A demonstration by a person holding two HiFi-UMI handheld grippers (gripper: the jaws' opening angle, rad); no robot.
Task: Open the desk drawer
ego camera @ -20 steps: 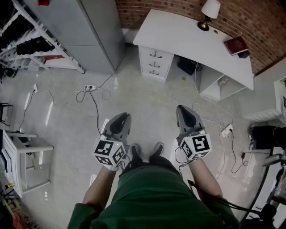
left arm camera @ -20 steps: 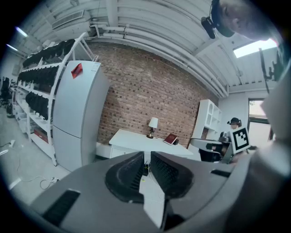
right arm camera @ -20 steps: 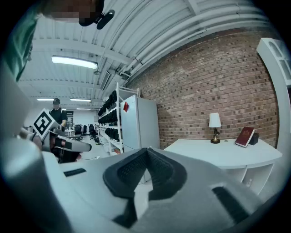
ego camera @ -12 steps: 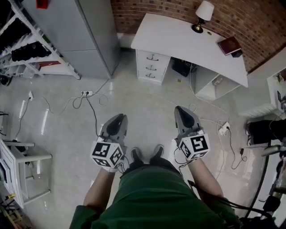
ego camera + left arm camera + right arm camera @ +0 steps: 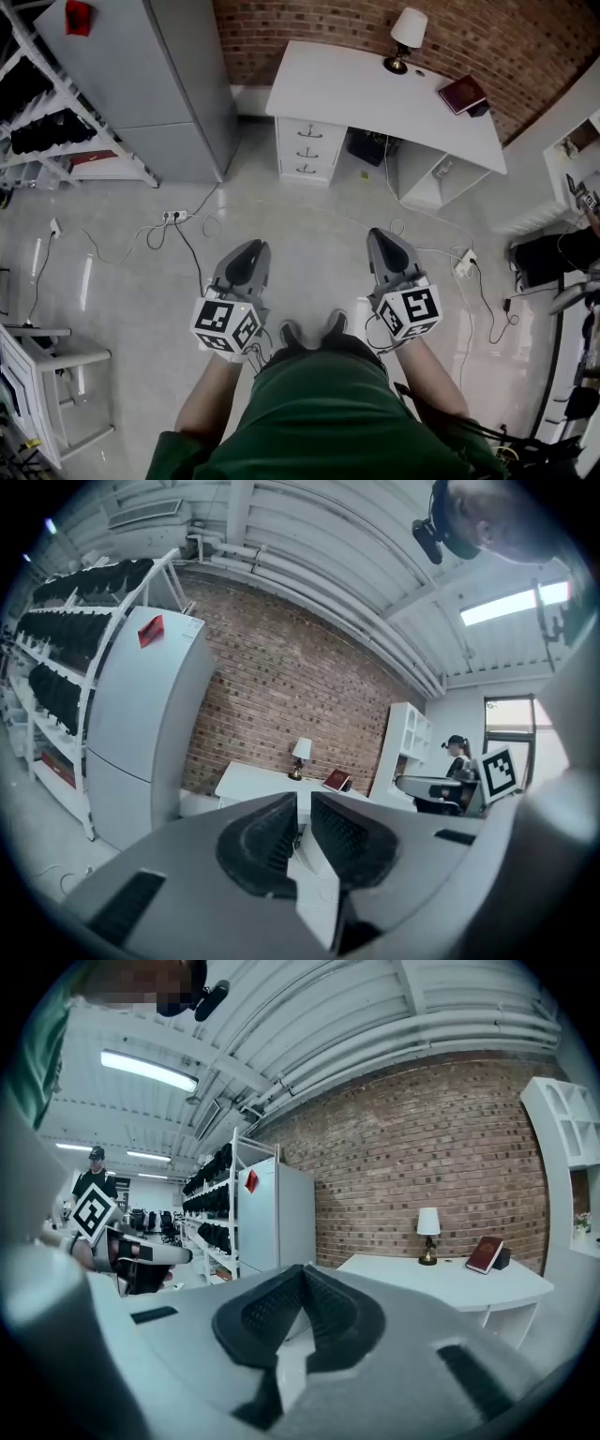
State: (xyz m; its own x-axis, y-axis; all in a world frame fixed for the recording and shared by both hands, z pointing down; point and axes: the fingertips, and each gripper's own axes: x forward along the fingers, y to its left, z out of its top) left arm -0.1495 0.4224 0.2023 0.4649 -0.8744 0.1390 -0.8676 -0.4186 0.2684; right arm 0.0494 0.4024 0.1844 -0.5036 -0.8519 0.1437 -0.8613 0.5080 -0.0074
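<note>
The white desk (image 5: 375, 89) stands against the brick wall, far ahead of me across the floor. Its stack of three drawers (image 5: 307, 150) sits under the left end, all shut, each with a small dark handle. My left gripper (image 5: 249, 249) and right gripper (image 5: 384, 238) are held side by side in front of my body, pointing toward the desk and well short of it. In the left gripper view the left gripper (image 5: 304, 801) shows a narrow gap between its pads, with nothing in it. In the right gripper view the right gripper (image 5: 302, 1272) has its pads meeting at the tip, empty.
A lamp (image 5: 405, 33) and a red book (image 5: 461, 94) sit on the desk. A tall grey cabinet (image 5: 141, 75) and shelving racks (image 5: 47, 112) stand to the left. Power strips (image 5: 173, 216) and cables (image 5: 422, 248) lie on the floor between me and the desk. A white chair (image 5: 47, 366) is at the near left.
The desk, cabinet and floor cables have slid down and left in the head view as I walk toward the desk. Both grippers keep the same pose in front of me.
</note>
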